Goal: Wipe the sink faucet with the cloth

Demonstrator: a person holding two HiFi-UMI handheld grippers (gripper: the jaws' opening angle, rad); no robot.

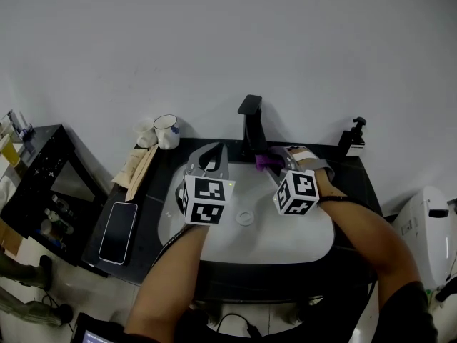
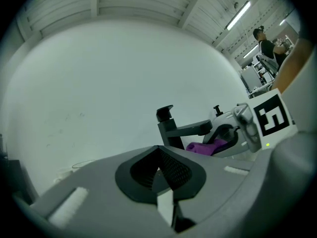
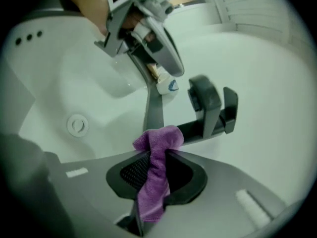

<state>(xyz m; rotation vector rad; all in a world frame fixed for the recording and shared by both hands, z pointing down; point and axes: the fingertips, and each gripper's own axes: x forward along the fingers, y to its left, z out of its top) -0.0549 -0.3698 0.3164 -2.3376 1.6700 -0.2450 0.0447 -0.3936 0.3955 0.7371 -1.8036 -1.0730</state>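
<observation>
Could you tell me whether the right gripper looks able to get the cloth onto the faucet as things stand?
Probably yes: the right gripper, shut on the purple cloth, sits right beside the faucet spout with nothing between; the left gripper is aside.

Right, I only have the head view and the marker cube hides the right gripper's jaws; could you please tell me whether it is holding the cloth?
Observer: Yes. In the right gripper view, the right gripper is shut on the purple cloth, which bunches up beyond the jaw tips.
Operator: Thank you. Where does that bunch sit?
Observer: It lies right at the spout of the black faucet, and looks to be against it, though I cannot confirm contact.
Operator: And is the left one holding anything?
Observer: No. In the left gripper view, the left gripper has its jaws together with nothing between them.
</observation>
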